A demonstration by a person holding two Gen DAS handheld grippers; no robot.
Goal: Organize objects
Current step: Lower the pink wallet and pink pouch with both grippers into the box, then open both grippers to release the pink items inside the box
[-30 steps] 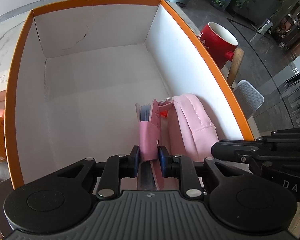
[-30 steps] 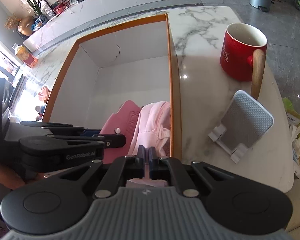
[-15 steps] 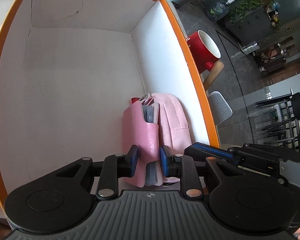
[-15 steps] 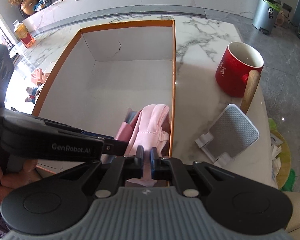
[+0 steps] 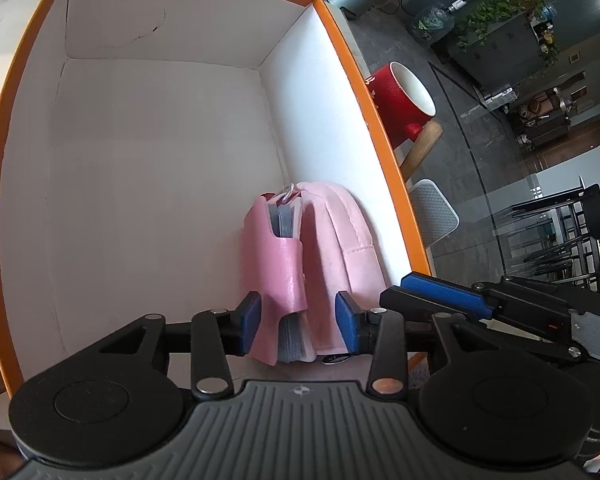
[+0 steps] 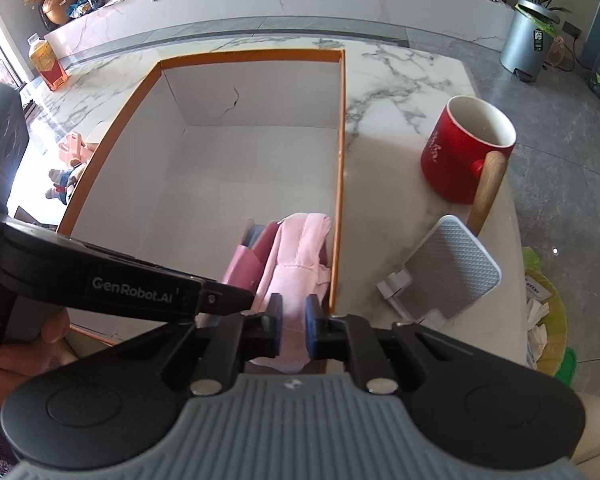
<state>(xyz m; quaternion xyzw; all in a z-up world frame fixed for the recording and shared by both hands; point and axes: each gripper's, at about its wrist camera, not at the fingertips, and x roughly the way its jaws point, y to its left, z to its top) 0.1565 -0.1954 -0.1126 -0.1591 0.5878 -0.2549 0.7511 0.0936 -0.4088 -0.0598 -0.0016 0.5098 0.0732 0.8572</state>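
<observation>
An orange-rimmed white box (image 5: pixel 160 160) holds two pink things in its near right corner. A pink card wallet (image 5: pixel 280 256) with grey cards stands on edge on the box floor. A soft pink pouch (image 5: pixel 340 232) stands between it and the right wall. My left gripper (image 5: pixel 300 322) straddles the wallet's near end; its jaws are opening and its pads stand clear of the wallet. My right gripper (image 6: pixel 294 324) hangs over the pouch (image 6: pixel 300 248); its jaws are opening too, with pink fabric in the narrow gap.
On the marble table to the right of the box rim (image 6: pixel 342 160) stand a red mug (image 6: pixel 460 160) with a wooden handle and a grey-and-white stand (image 6: pixel 448 268). Small toys (image 6: pixel 66 176) lie left of the box. A hand (image 6: pixel 4 344) holds the left gripper.
Both grippers have let go: the left jaws spread off the wallet, the right jaws parted from fully shut. Wallet and pouch have sunk into the box corner.
</observation>
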